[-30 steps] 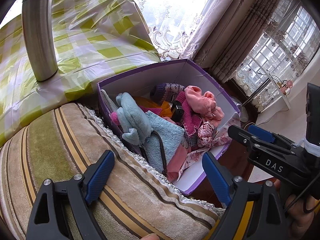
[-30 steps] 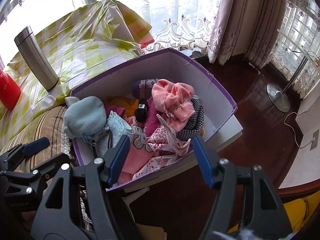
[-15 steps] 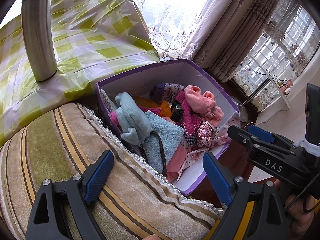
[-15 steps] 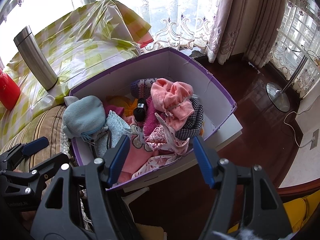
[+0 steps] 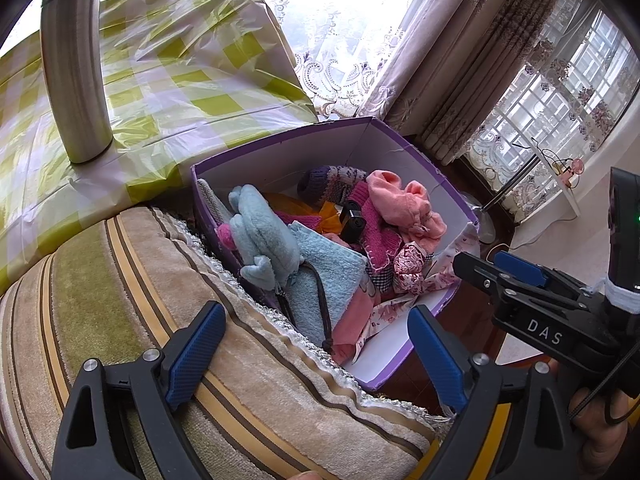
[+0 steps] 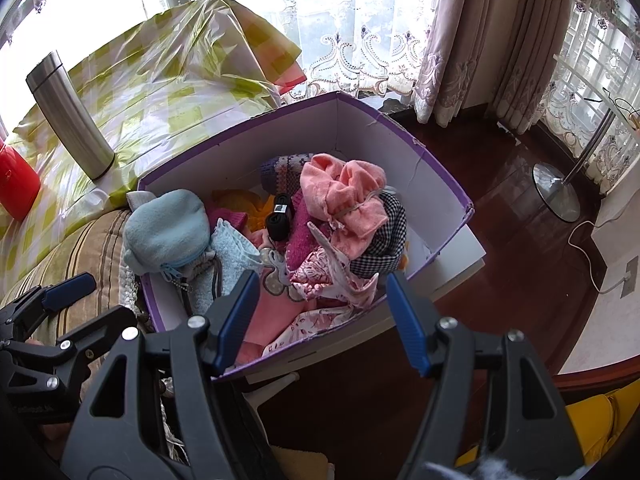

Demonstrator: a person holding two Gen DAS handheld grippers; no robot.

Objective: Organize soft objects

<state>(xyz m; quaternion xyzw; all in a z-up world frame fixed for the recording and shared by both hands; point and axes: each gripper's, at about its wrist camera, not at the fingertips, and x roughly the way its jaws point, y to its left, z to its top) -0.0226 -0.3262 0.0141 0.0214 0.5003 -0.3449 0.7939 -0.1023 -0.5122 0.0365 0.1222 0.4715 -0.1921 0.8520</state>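
A purple-edged white box [image 6: 360, 128] [image 5: 280, 152] holds a heap of soft things: a light blue plush pouch [image 6: 168, 232] [image 5: 260, 236], a blue towel [image 5: 328, 276], a pink garment [image 6: 344, 196] [image 5: 400, 204], a checked cloth [image 6: 384, 240], a knitted purple sock [image 6: 284, 168]. My left gripper [image 5: 316, 352] is open and empty above a striped cushion [image 5: 120, 300], just short of the box. My right gripper [image 6: 320, 316] is open and empty over the box's near edge. Each gripper shows in the other's view.
A steel flask [image 6: 68, 116] [image 5: 76, 72] stands on a table with a green checked plastic cloth [image 5: 180, 80]. A red container [image 6: 16, 184] sits at far left. Dark wooden floor [image 6: 500, 260], a lamp base [image 6: 556, 192] and curtains lie right.
Nearly nothing has moved. Both grippers stay open and hover in about the same place by the box.
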